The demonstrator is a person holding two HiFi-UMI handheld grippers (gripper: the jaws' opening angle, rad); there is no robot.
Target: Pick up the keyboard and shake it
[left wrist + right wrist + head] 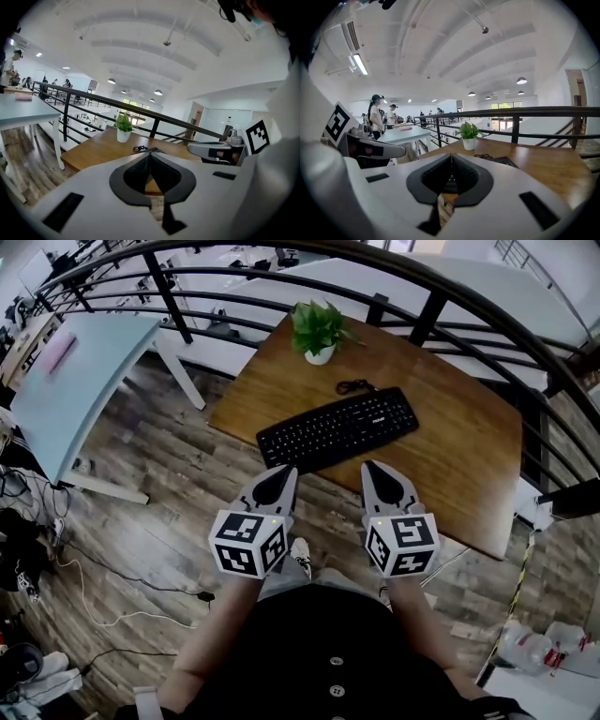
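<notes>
A black keyboard [338, 428] lies at an angle on the wooden table [469, 456], its coiled black cable [353, 386] just behind it. Both grippers hover side by side in front of the table's near edge, short of the keyboard. My left gripper [283, 471] is shut, jaws pressed together, nothing in it. My right gripper [369, 467] is shut and empty too. In the right gripper view a sliver of the keyboard [505, 161] shows past the closed jaws [451, 157]. In the left gripper view the shut jaws [150, 153] hide most of it.
A small potted plant [318, 331] stands at the table's far edge. A black metal railing [441, 306] curves behind the table. A pale blue table [70, 381] stands to the left. Cables [103, 596] trail over the wood floor at the lower left.
</notes>
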